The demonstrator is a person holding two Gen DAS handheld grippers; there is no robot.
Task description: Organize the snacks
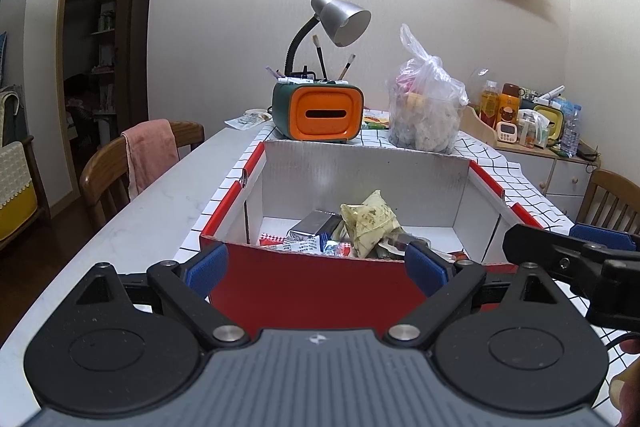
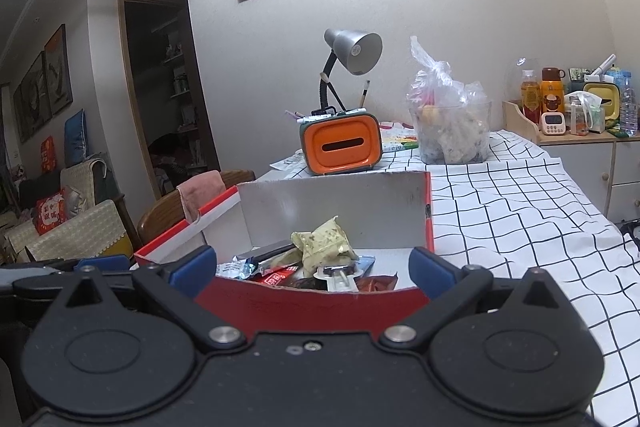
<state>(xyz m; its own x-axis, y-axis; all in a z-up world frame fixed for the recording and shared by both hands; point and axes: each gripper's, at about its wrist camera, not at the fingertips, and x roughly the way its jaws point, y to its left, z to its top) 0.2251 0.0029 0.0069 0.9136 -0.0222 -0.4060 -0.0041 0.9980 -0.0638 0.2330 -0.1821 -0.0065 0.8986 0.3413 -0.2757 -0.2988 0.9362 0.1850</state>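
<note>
Lying in the red box at 12 o'clock, the snacks look light, soft and crinkly; grip a packet edge. Left gripper and right gripper gape wide, empty.

One red box holds a heap of snack packets, too jumbled to count. One lamp, one orange holder, one plastic bag.

The left gripper gapes wide before a red box of snacks.
</note>
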